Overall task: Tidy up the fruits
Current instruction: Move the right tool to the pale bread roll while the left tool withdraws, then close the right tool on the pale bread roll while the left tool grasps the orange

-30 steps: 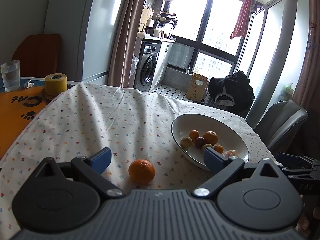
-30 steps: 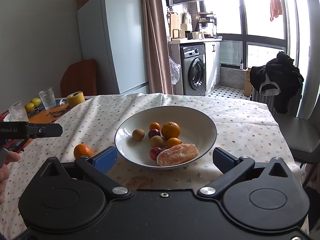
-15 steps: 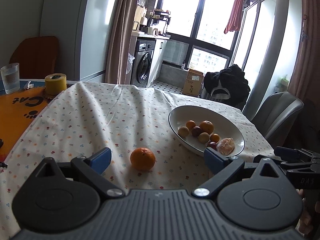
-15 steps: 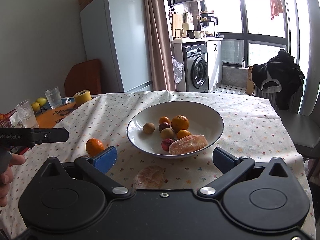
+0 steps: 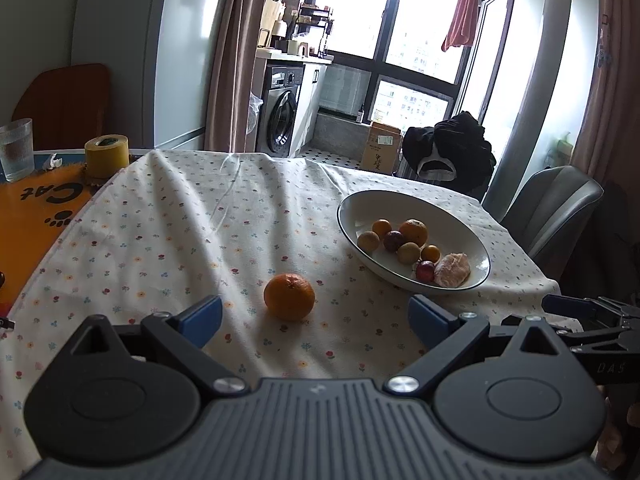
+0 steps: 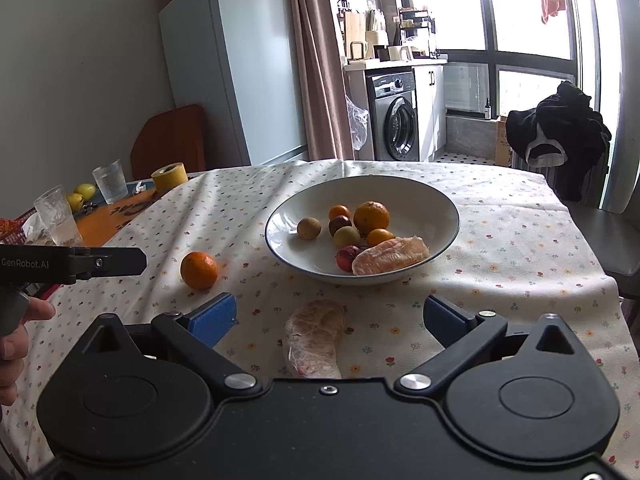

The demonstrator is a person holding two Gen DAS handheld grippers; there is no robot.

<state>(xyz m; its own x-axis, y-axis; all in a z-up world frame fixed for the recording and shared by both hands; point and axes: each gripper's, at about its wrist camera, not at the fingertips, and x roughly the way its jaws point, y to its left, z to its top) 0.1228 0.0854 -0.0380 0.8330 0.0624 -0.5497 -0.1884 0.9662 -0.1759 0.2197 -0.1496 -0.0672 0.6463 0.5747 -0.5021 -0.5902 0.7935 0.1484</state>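
A white bowl (image 5: 476,252) (image 6: 444,204) on the flowered tablecloth holds several small fruits and a peeled citrus piece (image 6: 390,256). A whole orange (image 5: 289,297) (image 6: 199,270) lies on the cloth left of the bowl. My left gripper (image 5: 316,316) is open, with the orange just ahead between its blue fingertips and no contact. My right gripper (image 6: 330,314) is open too, over a second peeled citrus piece (image 6: 316,336) that lies on the cloth in front of the bowl. The left gripper's tip (image 6: 116,262) shows at the left of the right wrist view.
A yellow tape roll (image 5: 106,155), water glasses (image 6: 110,186) and lemons (image 6: 82,194) sit on an orange mat at the table's left end. A grey chair (image 5: 552,208) stands at the right edge. A person's hand (image 6: 16,336) holds the left gripper.
Both grippers have pulled back toward the near table edge and risen slightly. The second peeled citrus piece has come fully into the right wrist view. Both stay open.
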